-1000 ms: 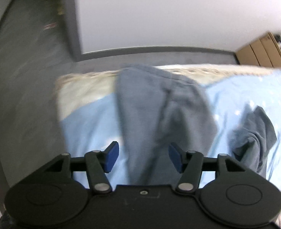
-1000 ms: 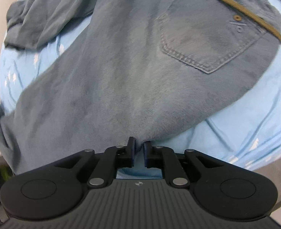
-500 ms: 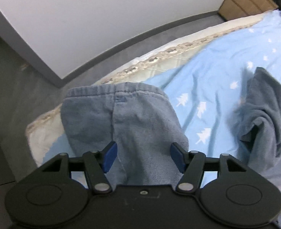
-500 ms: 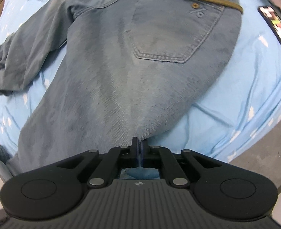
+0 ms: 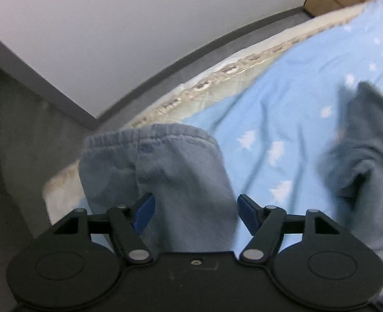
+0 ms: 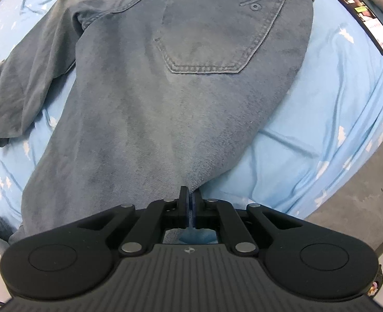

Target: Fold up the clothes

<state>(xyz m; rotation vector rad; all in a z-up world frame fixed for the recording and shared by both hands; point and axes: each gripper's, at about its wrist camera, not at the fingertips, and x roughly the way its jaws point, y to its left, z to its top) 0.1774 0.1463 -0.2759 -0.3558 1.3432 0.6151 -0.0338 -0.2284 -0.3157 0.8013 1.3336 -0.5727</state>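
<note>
Right wrist: right gripper (image 6: 190, 202) clenched on the jeans (image 6: 165, 98) edge; jeans spread flat on the blue sheet (image 6: 321, 130) | left wrist: left gripper (image 5: 195, 212) released, straddling the leg hem (image 5: 149, 135) | denim likely heavy, limp; take hems and seams

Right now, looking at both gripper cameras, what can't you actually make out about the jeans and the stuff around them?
- Phone screen text: too small, right wrist view.
- Jeans waistband: cut off by the top edge, right wrist view.
- What the right gripper pinches beyond denim: hidden by its own fingers.
- Whether the open left gripper touches the jeans leg hem: the view is motion-blurred and its body hides the cloth below.
- The far leg: blurred, cut off by the right edge, left wrist view.
</note>
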